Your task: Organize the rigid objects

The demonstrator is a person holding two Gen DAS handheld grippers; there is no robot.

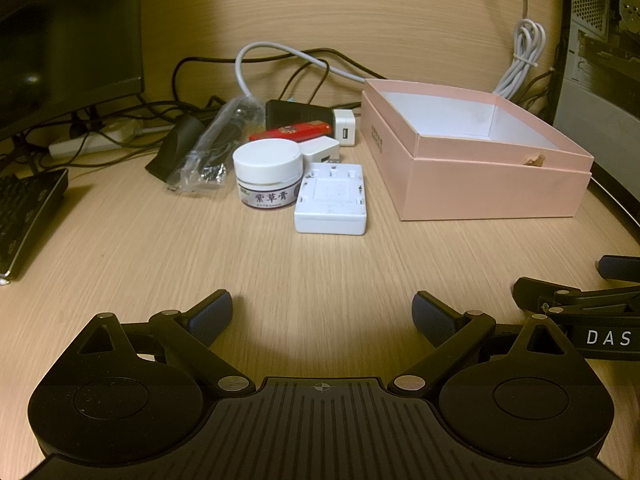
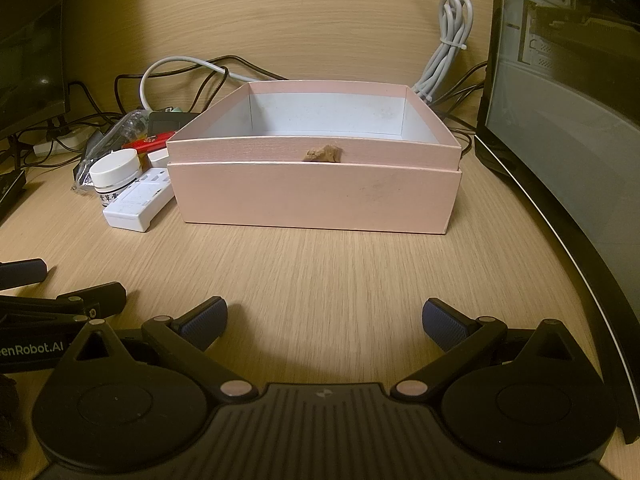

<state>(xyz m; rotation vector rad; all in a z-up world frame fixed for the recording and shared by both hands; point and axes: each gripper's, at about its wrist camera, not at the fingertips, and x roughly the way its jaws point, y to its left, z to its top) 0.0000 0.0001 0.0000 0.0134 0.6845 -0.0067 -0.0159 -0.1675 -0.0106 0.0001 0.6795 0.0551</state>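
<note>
An open pink box [image 1: 492,184] with a white inside stands on the wooden desk [image 1: 280,264]; it fills the middle of the right wrist view [image 2: 316,196] and looks empty. Left of it lie a white-lidded ointment jar [image 1: 267,172], a flat white charger block [image 1: 331,200], a white USB plug [image 1: 345,127], a red flat object [image 1: 292,132] and a clear bag of dark parts [image 1: 212,148]. My left gripper [image 1: 322,316] is open and empty, well short of the jar and charger. My right gripper [image 2: 325,320] is open and empty, in front of the box.
A keyboard [image 1: 24,216] lies at the left edge, a dark monitor [image 1: 68,36] behind it. Black and grey cables [image 1: 280,60] run along the back wall. A computer case [image 2: 568,92] stands to the right of the box. A power strip [image 1: 92,142] sits under the monitor.
</note>
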